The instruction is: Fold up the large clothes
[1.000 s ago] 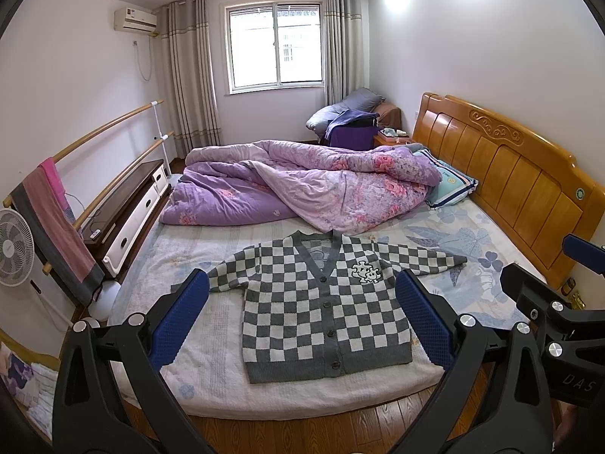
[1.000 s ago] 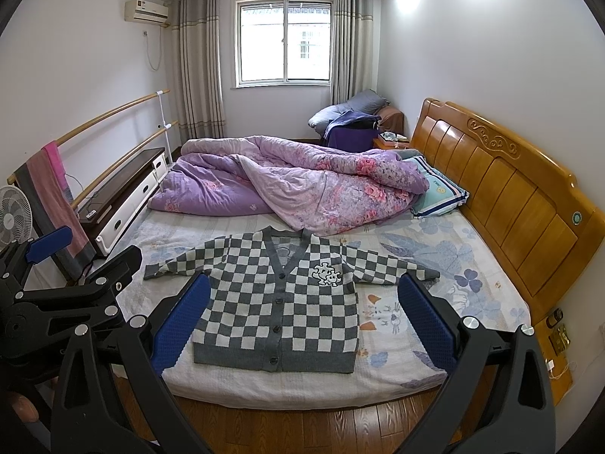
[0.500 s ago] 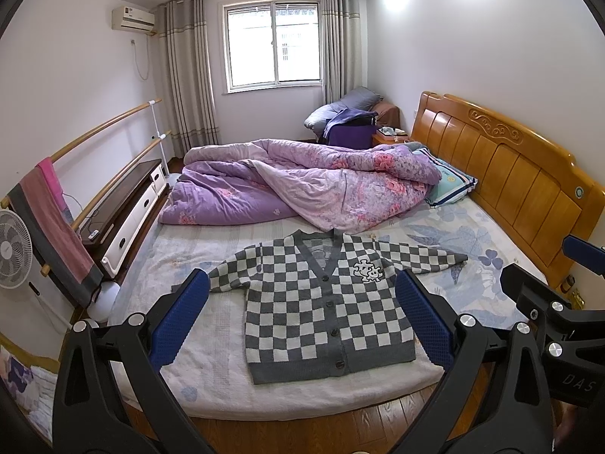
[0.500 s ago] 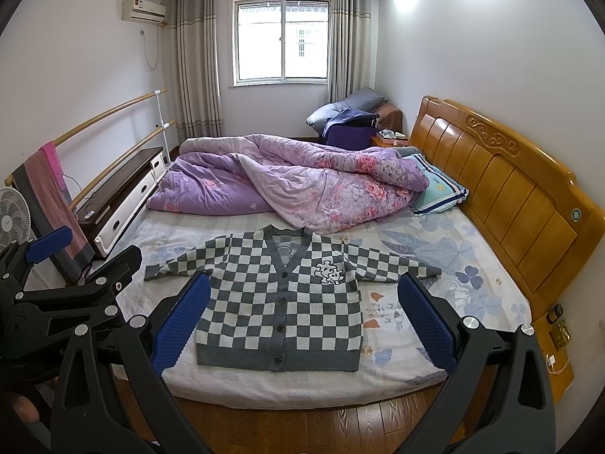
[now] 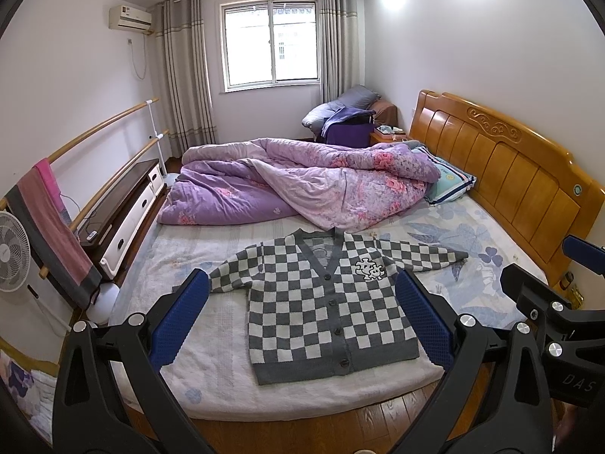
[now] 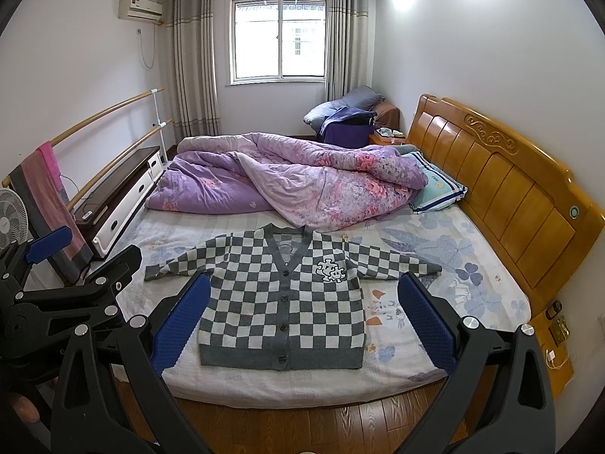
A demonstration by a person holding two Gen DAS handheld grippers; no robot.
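A grey and white checkered cardigan [image 5: 329,302] lies flat and buttoned on the bed [image 5: 211,363], sleeves spread out, hem toward the near edge. It also shows in the right wrist view [image 6: 283,302]. My left gripper [image 5: 302,317] is open and empty, held above the floor short of the bed edge. My right gripper [image 6: 302,317] is open and empty at about the same distance. The right gripper's body shows at the right of the left wrist view [image 5: 559,310], and the left gripper's body at the left of the right wrist view [image 6: 56,302].
A crumpled purple quilt [image 5: 302,185] covers the far half of the bed, with a pillow [image 5: 450,185] by the wooden headboard [image 5: 522,174]. A low cabinet [image 5: 124,212], a rail with a hanging towel [image 5: 49,223] and a fan [image 5: 11,257] stand at the left. Wood floor [image 6: 340,423] lies below.
Both grippers have drifted slightly closer to the bed; the cardigan looks a little nearer. Both stay open and empty.
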